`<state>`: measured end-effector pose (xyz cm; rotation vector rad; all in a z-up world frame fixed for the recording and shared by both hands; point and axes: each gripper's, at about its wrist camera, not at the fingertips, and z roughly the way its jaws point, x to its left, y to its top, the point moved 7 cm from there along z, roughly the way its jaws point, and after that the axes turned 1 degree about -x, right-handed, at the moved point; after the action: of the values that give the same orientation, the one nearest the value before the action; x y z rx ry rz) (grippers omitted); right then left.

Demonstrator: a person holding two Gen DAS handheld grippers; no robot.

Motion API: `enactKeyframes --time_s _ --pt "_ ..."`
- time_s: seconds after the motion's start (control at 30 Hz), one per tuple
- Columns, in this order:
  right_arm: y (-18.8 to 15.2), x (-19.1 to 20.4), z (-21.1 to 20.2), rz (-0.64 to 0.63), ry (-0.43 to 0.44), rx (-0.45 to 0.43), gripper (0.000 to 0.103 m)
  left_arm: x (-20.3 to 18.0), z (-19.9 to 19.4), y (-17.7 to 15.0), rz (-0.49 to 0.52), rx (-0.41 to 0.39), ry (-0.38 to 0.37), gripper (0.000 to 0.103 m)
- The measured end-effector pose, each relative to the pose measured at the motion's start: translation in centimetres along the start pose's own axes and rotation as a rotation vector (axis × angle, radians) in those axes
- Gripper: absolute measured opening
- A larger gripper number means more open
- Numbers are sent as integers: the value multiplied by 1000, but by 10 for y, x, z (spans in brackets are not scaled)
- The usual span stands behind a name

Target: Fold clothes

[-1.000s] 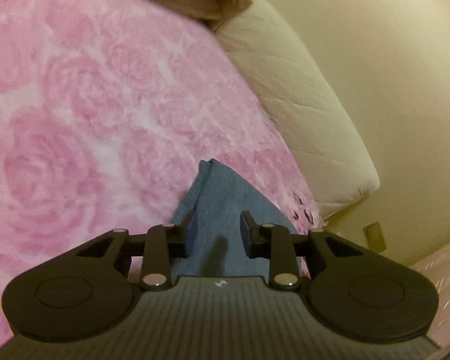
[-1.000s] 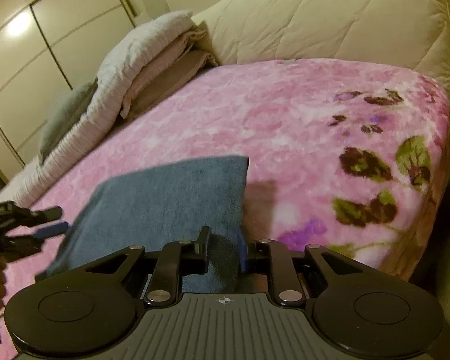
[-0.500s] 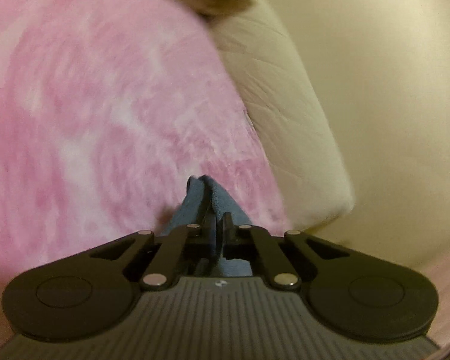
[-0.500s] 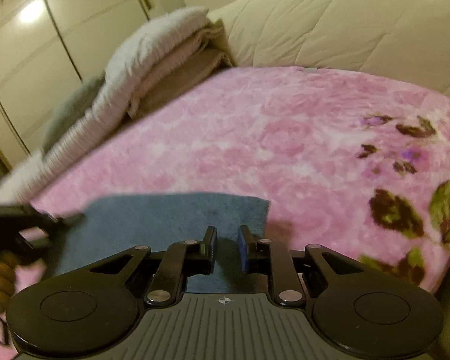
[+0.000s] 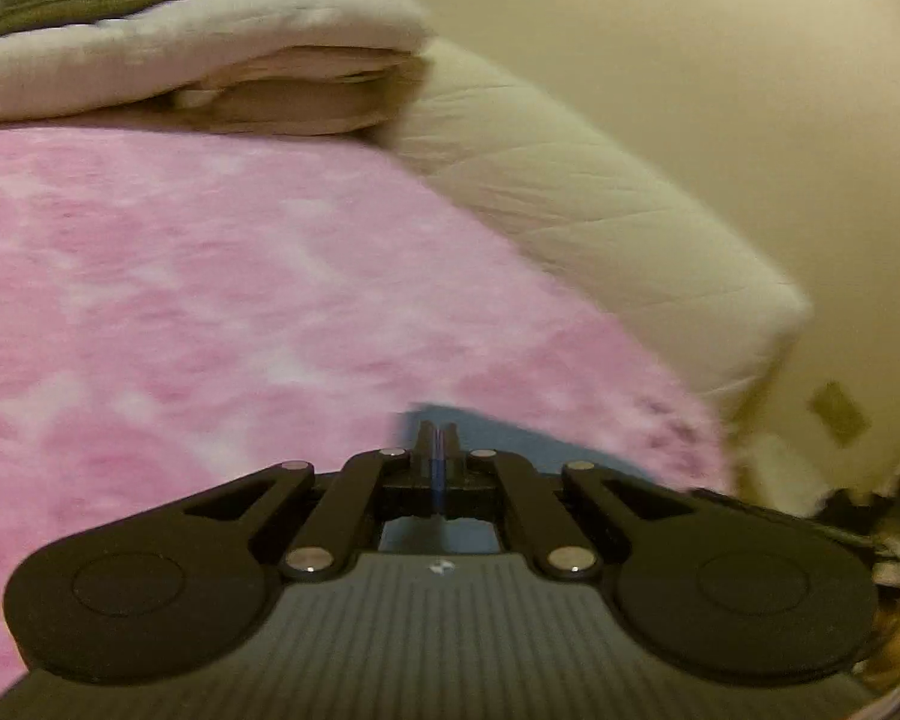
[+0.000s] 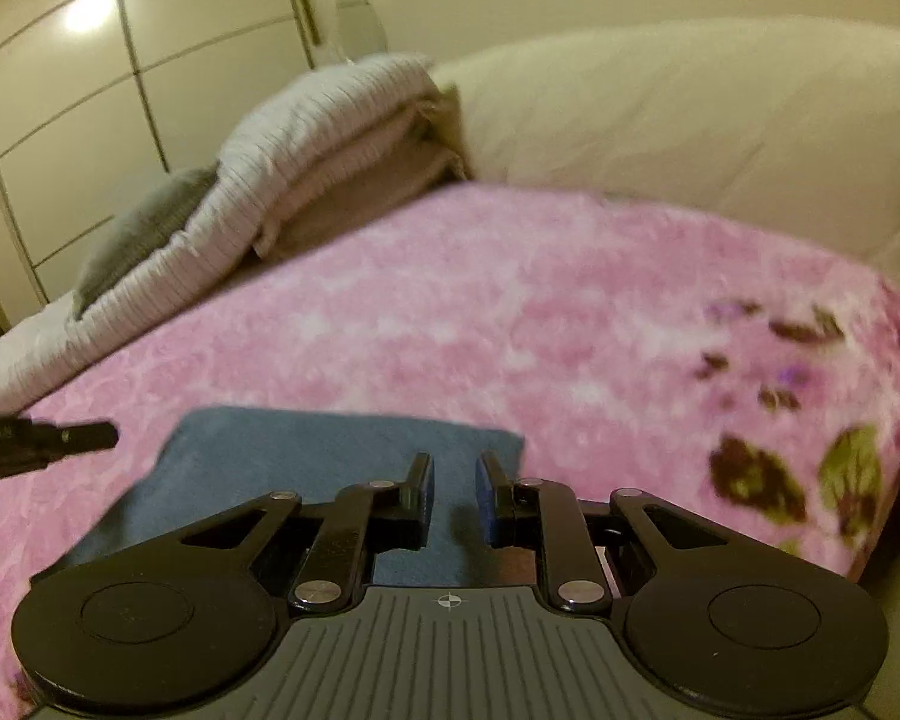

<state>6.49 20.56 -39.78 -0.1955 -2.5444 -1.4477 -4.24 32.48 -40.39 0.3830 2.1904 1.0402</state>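
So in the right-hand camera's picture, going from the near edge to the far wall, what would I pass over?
Right gripper → blue cloth → pink flowered blanket → folded stack of bedding → white cupboard doors.

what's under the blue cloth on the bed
The blue cloth lies flat on the pink floral blanket, which shows all around it. Anything else beneath the cloth is covered.

Location: a home bedroom. A bed carries a pink floral blanket [image 6: 510, 312], with a cream quilt [image 6: 690, 120] along its far side. Folded bedding [image 6: 306, 168] and a grey pillow [image 6: 144, 228] are stacked at one end. White wardrobe doors [image 6: 90, 90] line the wall behind.
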Motion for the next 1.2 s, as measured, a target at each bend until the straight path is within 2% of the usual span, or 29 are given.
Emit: enactKeyframes --time_s 0.1,0.17,0.23,0.3,0.33,0.4,0.47,0.57,0.7,0.77,0.83,0.93,1.07,1.2 --pt "-7 7 16 -73 -40 49 19 -11 23 -14 84 50 46 0" --pt "-17 2 29 -91 -64 90 19 0 41 -33 75 94 102 0" --pt "-18 -6 31 -39 -39 101 19 9 44 -35 41 88 108 3" --pt "-13 -12 22 -1 -51 129 19 10 31 -29 28 94 132 1" --pt "-11 -11 14 -7 -58 120 19 8 21 -28 32 86 147 0" --pt "-10 -5 -8 -28 -49 87 19 6 -4 -28 12 53 131 0" --pt "-16 6 -32 -34 -19 63 19 3 -26 -32 -8 31 126 0" --pt "-37 26 -58 -72 -36 62 19 -10 -52 -53 -3 41 134 0" --pt "-77 43 -65 -141 -108 118 19 -4 -43 -96 38 133 224 1" --pt "-97 46 -56 -185 -140 129 18 5 -37 -109 30 122 241 2" --pt "-97 47 -54 -204 -145 134 18 7 -40 -107 -8 127 240 2" --pt "-90 47 -55 -195 -145 162 19 5 -56 -97 -8 114 275 2" --pt "-84 48 -94 -119 -127 113 19 -12 -96 -93 -25 76 260 1" --pt "-94 63 -110 -109 -129 108 19 -33 -99 -108 -5 109 244 2"
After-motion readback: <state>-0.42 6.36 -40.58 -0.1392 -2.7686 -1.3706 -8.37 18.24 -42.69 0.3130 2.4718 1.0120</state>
